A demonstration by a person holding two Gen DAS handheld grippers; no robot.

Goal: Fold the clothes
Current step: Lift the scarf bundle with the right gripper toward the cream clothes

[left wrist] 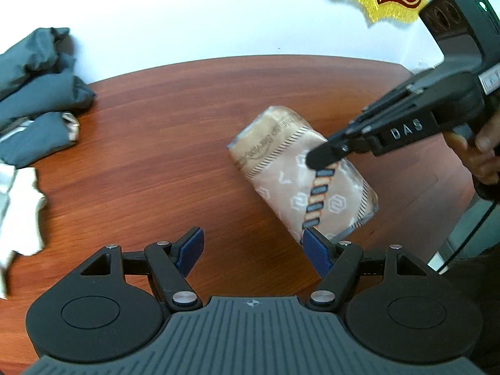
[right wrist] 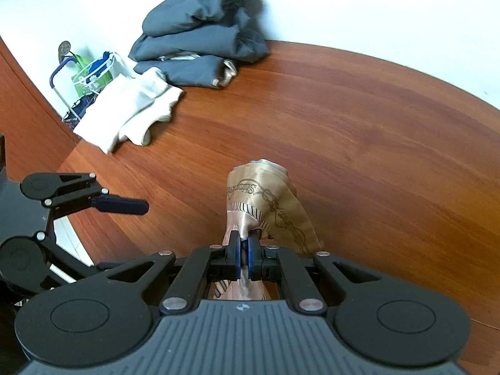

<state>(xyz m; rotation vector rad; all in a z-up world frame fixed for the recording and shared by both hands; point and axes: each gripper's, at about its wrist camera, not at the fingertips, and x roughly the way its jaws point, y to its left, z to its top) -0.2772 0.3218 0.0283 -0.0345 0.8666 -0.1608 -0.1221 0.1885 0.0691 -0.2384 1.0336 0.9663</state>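
The right hand-held gripper (right wrist: 246, 257) is clamped on the folded satin scarf (left wrist: 300, 175), a beige printed bundle pinched at its near edge and apparently lifted just off the worktop (left wrist: 156, 143). The left hand-held gripper (left wrist: 253, 251) stands wide, its pads empty, one pad just beside the scarf's lower corner.

Step in hand, as judged: transfer of the folded scarf to the finished stack.

- Keep the clamp firm; satin is likely to slip and unfold.
- Carry low and level, folds hanging downward.
- Support the free end with the left hand-held gripper if layers splay.
- Set down beside the grey folded garments (right wrist: 200, 34) and the cream garment (right wrist: 131, 109), not overlapping.
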